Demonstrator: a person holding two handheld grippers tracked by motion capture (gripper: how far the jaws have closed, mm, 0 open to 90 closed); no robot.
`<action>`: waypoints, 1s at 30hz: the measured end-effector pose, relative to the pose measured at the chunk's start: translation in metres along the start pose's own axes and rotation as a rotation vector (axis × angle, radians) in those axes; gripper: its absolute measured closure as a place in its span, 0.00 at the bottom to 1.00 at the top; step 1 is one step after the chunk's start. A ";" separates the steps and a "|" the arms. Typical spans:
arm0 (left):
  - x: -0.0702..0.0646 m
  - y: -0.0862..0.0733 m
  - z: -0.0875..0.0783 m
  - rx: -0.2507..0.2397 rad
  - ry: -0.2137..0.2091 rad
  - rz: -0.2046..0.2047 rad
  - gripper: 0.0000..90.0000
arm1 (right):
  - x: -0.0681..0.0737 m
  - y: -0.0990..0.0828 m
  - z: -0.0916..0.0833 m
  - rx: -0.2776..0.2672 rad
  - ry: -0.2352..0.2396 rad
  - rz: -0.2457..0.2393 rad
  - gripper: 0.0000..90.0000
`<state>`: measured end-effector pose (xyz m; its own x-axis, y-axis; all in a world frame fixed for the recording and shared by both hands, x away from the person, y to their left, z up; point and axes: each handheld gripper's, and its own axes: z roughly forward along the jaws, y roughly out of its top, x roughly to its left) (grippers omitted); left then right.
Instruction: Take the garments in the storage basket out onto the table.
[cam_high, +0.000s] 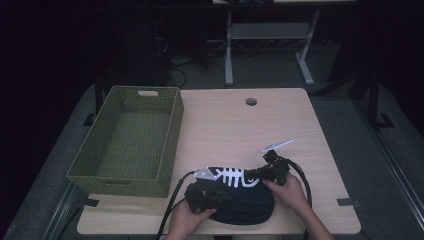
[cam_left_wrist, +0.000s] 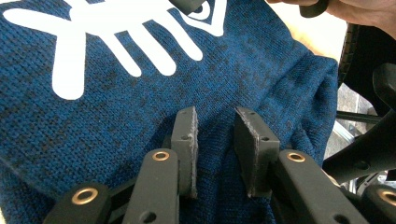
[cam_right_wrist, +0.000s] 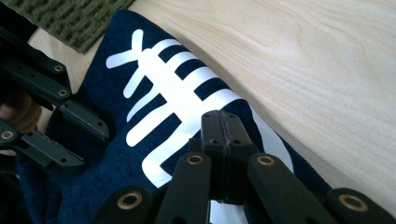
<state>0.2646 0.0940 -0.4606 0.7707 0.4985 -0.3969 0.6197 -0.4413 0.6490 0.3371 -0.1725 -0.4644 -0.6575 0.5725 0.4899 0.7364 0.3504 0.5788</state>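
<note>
High view: dark blue knit garment (cam_high: 240, 200) with a white fishbone print (cam_high: 231, 176) lies on the wooden table (cam_high: 235, 130) at its near edge, between the person's two hands. Olive woven basket (cam_high: 130, 140) stands on the table's left part, near the garment but not touching it as far as can be told. A round hole (cam_high: 251, 102) sits in the tabletop near the far edge.

Left gripper (cam_high: 207, 195) rests on the garment's near-left part, held by the left hand (cam_high: 187, 217). Left gripper view: the two pads stand partly apart, a clear gap between them, tips down against the knit (cam_left_wrist: 140, 107); a low ridge of fabric runs up into the gap, but whether the pads actually pinch it cannot be told. Fabric folds over at the right side of this view.

Right gripper (cam_high: 260, 175) lies at the garment's far-right edge, over the head end of the print, right hand (cam_high: 290, 190) behind it. Right gripper view: jaws closed fully, pads face to face with no gap, tips over the white print (cam_right_wrist: 163, 107); no fabric seen between them. Bare table (cam_right_wrist: 303, 60) just beyond the garment edge; basket corner (cam_right_wrist: 70, 18) at top left
</note>
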 end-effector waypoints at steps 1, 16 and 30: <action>0.000 0.000 0.000 -0.001 0.000 -0.001 0.78 | -0.001 0.000 0.000 -0.005 0.006 0.001 0.98; 0.000 0.000 0.000 0.002 -0.002 -0.002 0.77 | -0.019 -0.024 -0.043 -0.052 -0.028 0.042 0.93; -0.001 0.000 0.000 0.000 0.001 -0.003 0.77 | -0.009 -0.034 -0.044 -0.075 0.033 0.007 0.90</action>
<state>0.2641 0.0937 -0.4605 0.7683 0.5010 -0.3983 0.6223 -0.4393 0.6479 0.3108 -0.2219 -0.4593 -0.6579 0.5497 0.5147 0.7280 0.2895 0.6214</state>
